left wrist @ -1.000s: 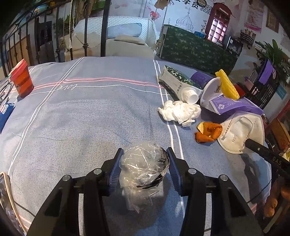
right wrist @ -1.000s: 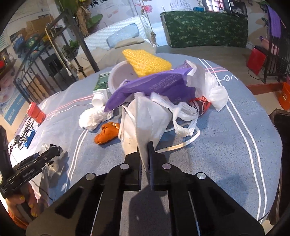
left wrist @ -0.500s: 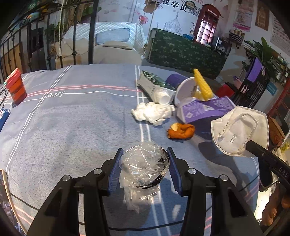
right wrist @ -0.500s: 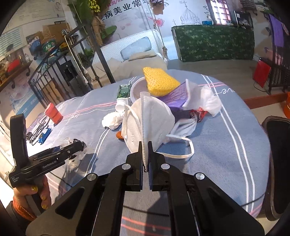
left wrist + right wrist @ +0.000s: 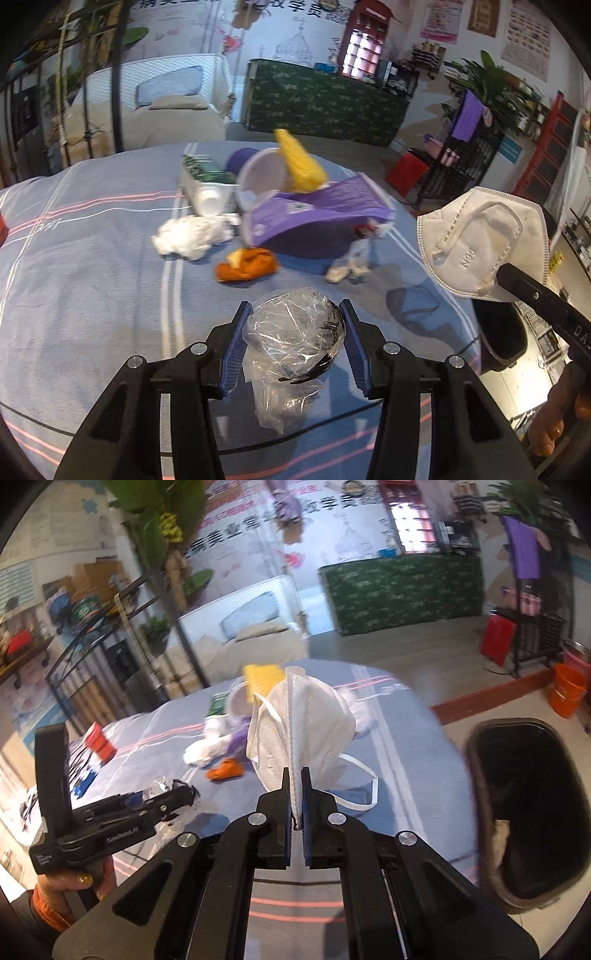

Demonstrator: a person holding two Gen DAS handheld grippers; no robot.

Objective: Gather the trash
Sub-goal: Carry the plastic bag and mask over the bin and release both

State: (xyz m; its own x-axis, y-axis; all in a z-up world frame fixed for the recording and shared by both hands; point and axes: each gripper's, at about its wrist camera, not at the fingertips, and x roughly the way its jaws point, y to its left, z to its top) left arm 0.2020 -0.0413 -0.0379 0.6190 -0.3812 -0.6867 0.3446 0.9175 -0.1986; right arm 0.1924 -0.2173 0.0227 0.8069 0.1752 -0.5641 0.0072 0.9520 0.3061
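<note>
My left gripper [image 5: 295, 317] is shut on a crumpled clear plastic wrap [image 5: 293, 338], held above the blue striped tablecloth [image 5: 92, 280]. My right gripper [image 5: 295, 775] is shut on the edge of a white N95 face mask [image 5: 303, 720], lifted off the table; the mask [image 5: 480, 240] hangs at the right of the left wrist view. Trash still lies on the cloth: a white tissue wad [image 5: 192, 236], an orange peel [image 5: 247, 264], a purple packet [image 5: 314, 216], a white cup [image 5: 262, 177] with a yellow sponge [image 5: 299, 162], and a green-white pack [image 5: 207, 181].
A dark bin [image 5: 532, 808] with a black liner stands open off the table's right edge. A red cup [image 5: 99, 738] and small items sit at the table's far left. A hand [image 5: 74, 882] grips the left tool. An orange bucket [image 5: 567, 694] stands on the floor.
Both grippers rose and swung right with their loads. The mask came off the pile and now hangs in the air, and the bin has come into the right wrist view.
</note>
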